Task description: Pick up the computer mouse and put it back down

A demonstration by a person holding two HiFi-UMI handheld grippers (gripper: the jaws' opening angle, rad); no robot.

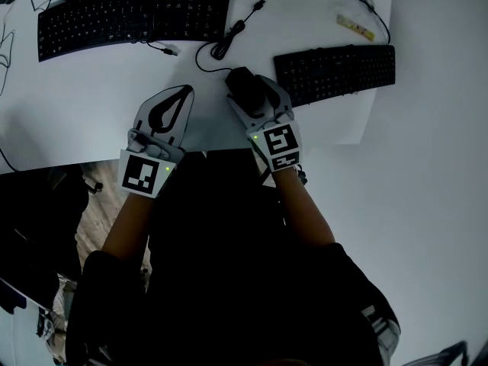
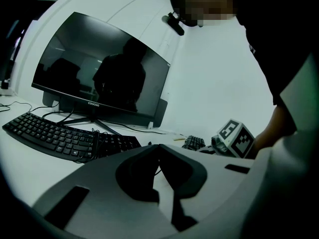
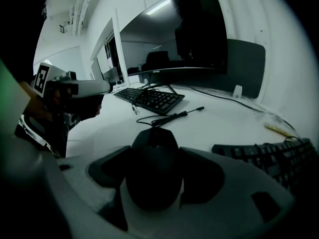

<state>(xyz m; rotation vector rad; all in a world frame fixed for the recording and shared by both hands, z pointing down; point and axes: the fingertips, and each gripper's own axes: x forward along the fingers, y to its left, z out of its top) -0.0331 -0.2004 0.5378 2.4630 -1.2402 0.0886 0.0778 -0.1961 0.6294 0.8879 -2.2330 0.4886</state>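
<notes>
My right tongs [image 1: 258,91] stand wide apart and tilt down over the mouse [image 3: 152,168] from behind. One pad lies along each of its long sides, close against it, though I see no squeeze yet, so I judge the mouse as not yet gripped. I come at it this way, I think, because the flat flanks give the pads the best purchase and leave the rounded back free. The mouse sits flat on the white desk [image 1: 99,105], near its front edge and just beside the corner of the small keyboard [image 1: 335,71]. My left tongs [image 1: 185,91] are clenched tip to tip with nothing in them. They rest low at the desk edge, well clear of the mouse, most likely because one pair is enough for this lift. The mouse cable [image 1: 221,48] runs forward into a loose bundle with its plug lying free, so I expect little drag when the mouse rises. Further back lies the large keyboard [image 1: 133,10], and behind it stands the dark monitor [image 2: 99,78]. Its lower bezel carries small pale lettering that reads as "coocaa". The key legends and the marks on the yellowish strip [image 1: 356,26] are too small to read, and the cube [image 1: 280,145] on my right tongs bears only black-and-white squares
</notes>
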